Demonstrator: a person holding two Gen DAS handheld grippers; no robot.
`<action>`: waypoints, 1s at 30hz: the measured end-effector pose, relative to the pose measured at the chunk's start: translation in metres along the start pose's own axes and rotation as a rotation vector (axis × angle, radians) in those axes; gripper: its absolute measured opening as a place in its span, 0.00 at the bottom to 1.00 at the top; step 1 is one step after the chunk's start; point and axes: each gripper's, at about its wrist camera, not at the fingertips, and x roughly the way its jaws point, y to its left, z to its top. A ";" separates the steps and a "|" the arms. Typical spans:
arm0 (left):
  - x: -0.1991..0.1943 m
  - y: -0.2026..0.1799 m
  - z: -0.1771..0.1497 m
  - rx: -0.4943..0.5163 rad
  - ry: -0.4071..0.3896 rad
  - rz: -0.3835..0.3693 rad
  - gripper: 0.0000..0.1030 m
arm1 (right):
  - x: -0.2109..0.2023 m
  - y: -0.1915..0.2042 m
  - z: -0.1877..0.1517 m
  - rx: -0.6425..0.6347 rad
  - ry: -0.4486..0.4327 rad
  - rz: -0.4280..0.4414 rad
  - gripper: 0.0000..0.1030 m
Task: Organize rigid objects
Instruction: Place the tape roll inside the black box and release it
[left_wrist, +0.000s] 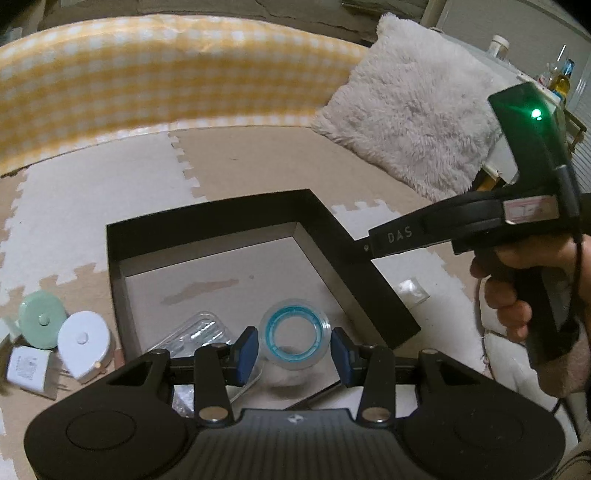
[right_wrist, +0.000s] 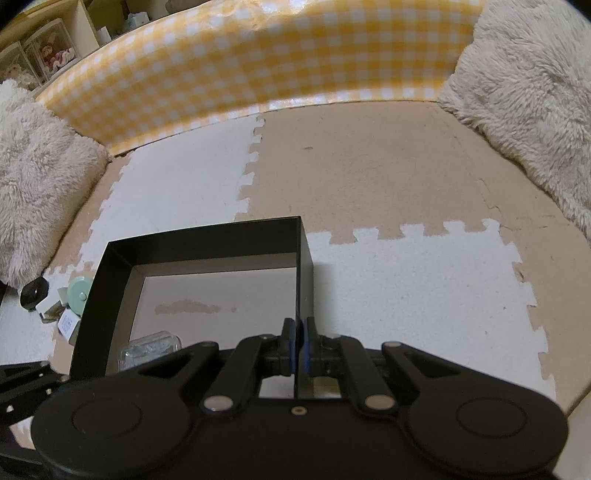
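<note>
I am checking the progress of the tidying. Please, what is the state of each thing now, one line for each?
Black box: open, no lid, right wall pinched.
Right gripper: shut on the box wall.
Left gripper: open, fingers either side of the tape roll.
Tape roll: inside the box, lying flat.
Clear case: inside the box, lying down.
Mint tape measure: outside the box, on the mat.
White tape measure: outside the box.
White charger: outside the box.

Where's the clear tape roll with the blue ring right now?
In the left wrist view, the tape roll lies inside the black box, near its front, between the open left tongs, right of a clear plastic case.
</note>
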 end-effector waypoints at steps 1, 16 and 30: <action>0.003 -0.001 0.000 0.001 0.005 0.000 0.43 | 0.000 0.000 0.000 0.000 0.000 0.000 0.05; 0.009 0.006 -0.005 -0.041 0.045 0.031 0.68 | 0.000 -0.003 0.000 0.003 0.001 0.008 0.05; -0.011 -0.015 -0.005 0.007 0.046 -0.002 0.90 | 0.000 -0.002 0.000 0.008 0.000 0.011 0.05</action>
